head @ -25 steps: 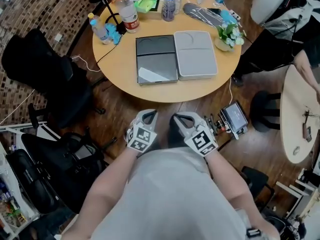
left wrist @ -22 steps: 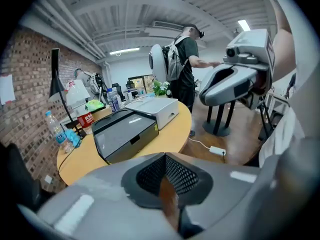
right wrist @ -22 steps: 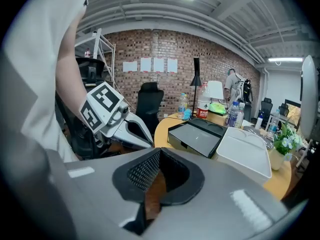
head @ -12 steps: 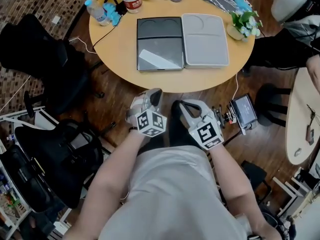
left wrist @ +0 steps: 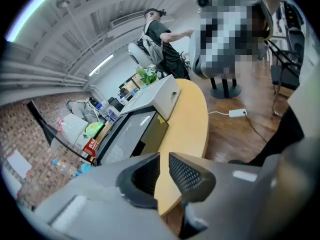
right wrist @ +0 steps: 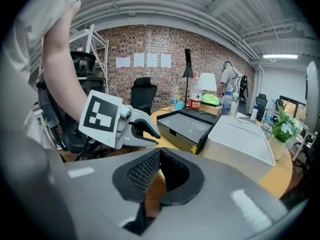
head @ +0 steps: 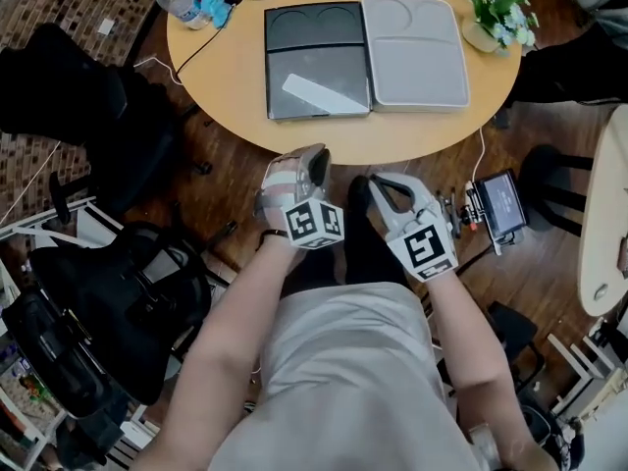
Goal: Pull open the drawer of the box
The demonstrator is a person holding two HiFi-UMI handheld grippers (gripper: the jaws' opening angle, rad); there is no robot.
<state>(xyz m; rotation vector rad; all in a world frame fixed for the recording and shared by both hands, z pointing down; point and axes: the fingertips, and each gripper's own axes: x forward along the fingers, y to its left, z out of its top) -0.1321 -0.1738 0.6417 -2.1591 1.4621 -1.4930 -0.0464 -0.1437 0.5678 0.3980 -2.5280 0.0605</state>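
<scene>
A dark grey box (head: 314, 62) lies on the round wooden table (head: 226, 86), side by side with a white box (head: 414, 52). The dark box's front face with its drawer notch (right wrist: 172, 132) looks toward me and is closed. My left gripper (head: 319, 160) hovers just short of the table's near edge, in front of the dark box (left wrist: 132, 134). Its jaws are opening, a narrow gap between them, nothing held. My right gripper (head: 378, 186) hangs beside it, lower over the floor, shut and empty. In the right gripper view the left gripper (right wrist: 150, 129) points at the dark box.
Water bottles (head: 177, 0) and a potted plant (head: 496, 18) stand at the table's far side. Black office chairs (head: 88, 96) crowd the left. A small screen device (head: 500, 204) with cables sits on the floor at right, near a second table (head: 603, 234).
Both grippers have come forward toward the table's near edge, the left one further. The left jaws have parted slightly. The table has slid up in the head view.
</scene>
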